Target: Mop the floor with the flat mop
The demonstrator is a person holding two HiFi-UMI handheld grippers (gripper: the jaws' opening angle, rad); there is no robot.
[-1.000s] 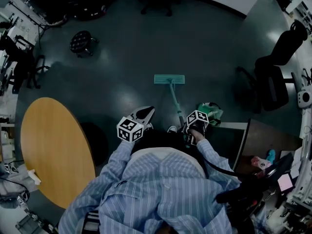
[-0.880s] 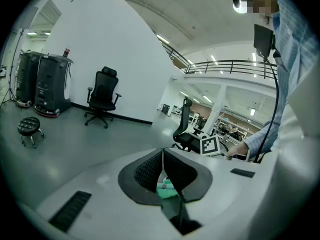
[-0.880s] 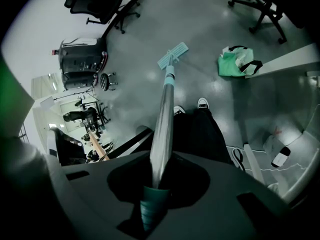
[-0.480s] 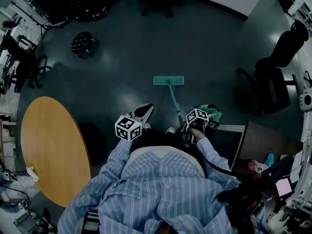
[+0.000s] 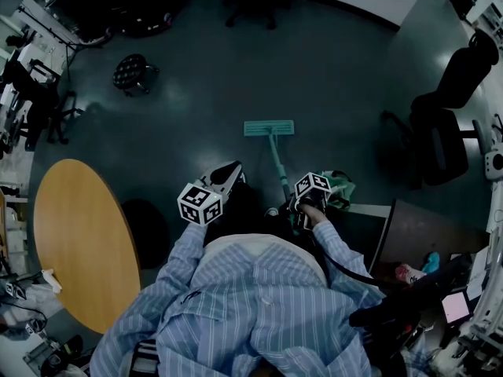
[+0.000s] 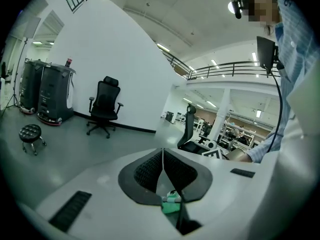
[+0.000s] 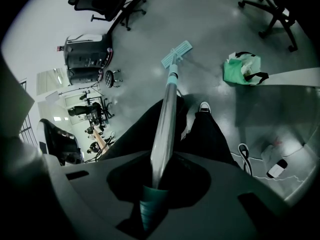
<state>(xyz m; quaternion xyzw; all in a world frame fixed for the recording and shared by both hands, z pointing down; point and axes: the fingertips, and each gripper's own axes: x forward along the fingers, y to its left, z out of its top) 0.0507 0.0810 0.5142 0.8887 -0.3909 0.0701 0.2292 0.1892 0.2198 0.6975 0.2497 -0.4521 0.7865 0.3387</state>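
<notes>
Far left, a round wooden table (image 5: 78, 242) is seen, with a stool (image 5: 130, 71) well beyond it on the dark floor (image 5: 196, 100). The left gripper (image 6: 162, 156) is pointed out across the room. Its jaws are pressed together and nothing is caught between the pads. A small green bit is glimpsed behind them, but what it is cannot be told. The mop head (image 5: 269, 127) is laid flat on the floor ahead of the person. Its handle (image 7: 167, 114) is slanted back toward the body and is clamped in the right gripper (image 7: 159, 173), jaws closed on the shaft by the teal grip (image 7: 149, 205). A green bag (image 5: 339, 184) is set near that gripper, and a black chair (image 5: 444, 116) is parked far right.
</notes>
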